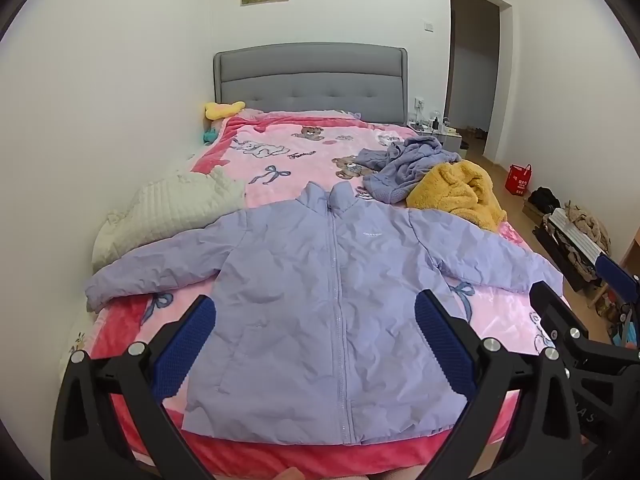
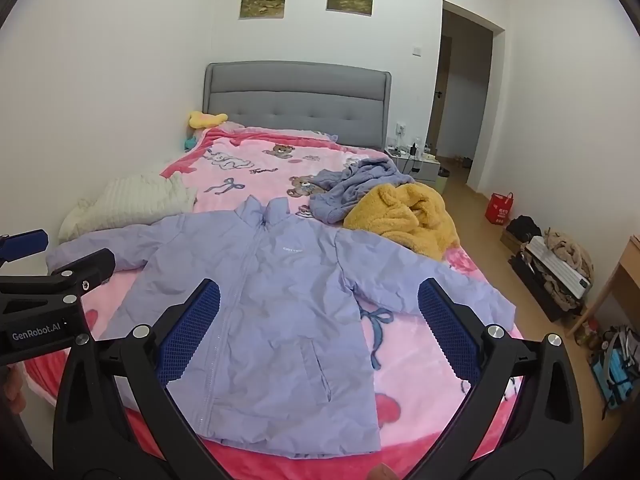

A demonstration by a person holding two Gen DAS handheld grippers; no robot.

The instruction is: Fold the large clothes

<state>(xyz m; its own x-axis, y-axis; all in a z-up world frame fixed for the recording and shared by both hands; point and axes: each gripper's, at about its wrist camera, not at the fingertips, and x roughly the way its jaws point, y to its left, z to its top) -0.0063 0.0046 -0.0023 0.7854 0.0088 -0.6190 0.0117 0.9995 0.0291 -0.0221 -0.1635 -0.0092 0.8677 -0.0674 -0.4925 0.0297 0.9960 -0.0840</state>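
Task item: The lilac puffer jacket [image 1: 316, 304] lies front up on the bed [image 1: 256, 456], zipped to the collar, hem toward you, both sleeves spread outward. In that position it is ready for a first fold.

Left gripper [image 1: 316, 344]: Your left tool hovers over the jacket's lower half, angled downward. Its fingers [image 1: 188, 348] stand wide apart, with nothing between them and no contact with the cloth.

Right gripper [image 2: 318, 334]: Your right tool hovers over the jacket's right side and pocket. Its fingers [image 2: 448, 328] are likewise spread wide and empty.

Likely reason for stance: Both tools appear to be held clear above the hem so that you can choose grasp points, probably the sleeves or side seams.

Jacket material: Thin, crinkled shell with light padding; stand-up collar, central zip, small white chest logo, slanted pocket slit. Expect it to spring back rather than crease flat.

Bed covering: Plush pink blanket [image 1: 288, 156] with bears and bows; soft and likely to drag.

Nearby items: A crumpled grey-blue garment [image 1: 404, 164] and a yellow fleece garment [image 1: 460, 192] lie piled just beyond the right sleeve; a white quilted cover [image 1: 168, 208] is bunched near the left sleeve.
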